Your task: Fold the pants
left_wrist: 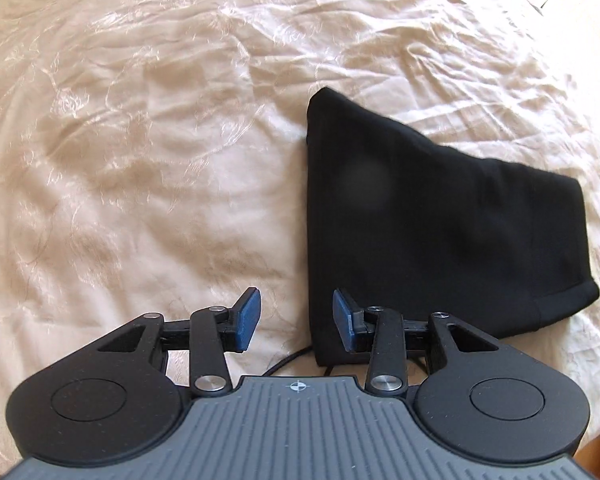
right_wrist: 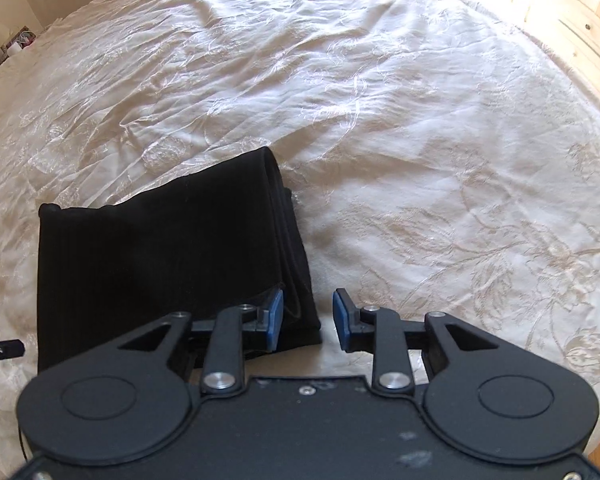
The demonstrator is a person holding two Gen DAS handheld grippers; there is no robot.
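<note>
Pants (left_wrist: 420, 220) lie folded into a compact black block on the bed (left_wrist: 140, 140), w/ cream embroidered bedspread all round. Every place below is given relative to that block.

My left hand-held gripper (left_wrist: 296, 320) hangs over the block's near left corner: right pad sits above the cloth edge, left pad over bare bedspread just beside it. Jaws spread, nothing pinched btw them. My right hand-held gripper (right_wrist: 307, 320) is at the block's near right corner, where the stacked layer edges show; left pad over the cloth, right pad over bedspread. Jaws also parted, no cloth clamped – edge runs btw the pads but they don't press on it afaict.

Why so: I judge both corners were the grip pts for the last fold, so each gripper straddles its own corner, pointing steeply down. Block looks tidy, layers aligned on the right side, so the fold seems about done; prob only lifting away remains. Thin black cord (left_wrist: 288, 364) trails by the block's near edge; could snag if I pull back carelessly
</note>
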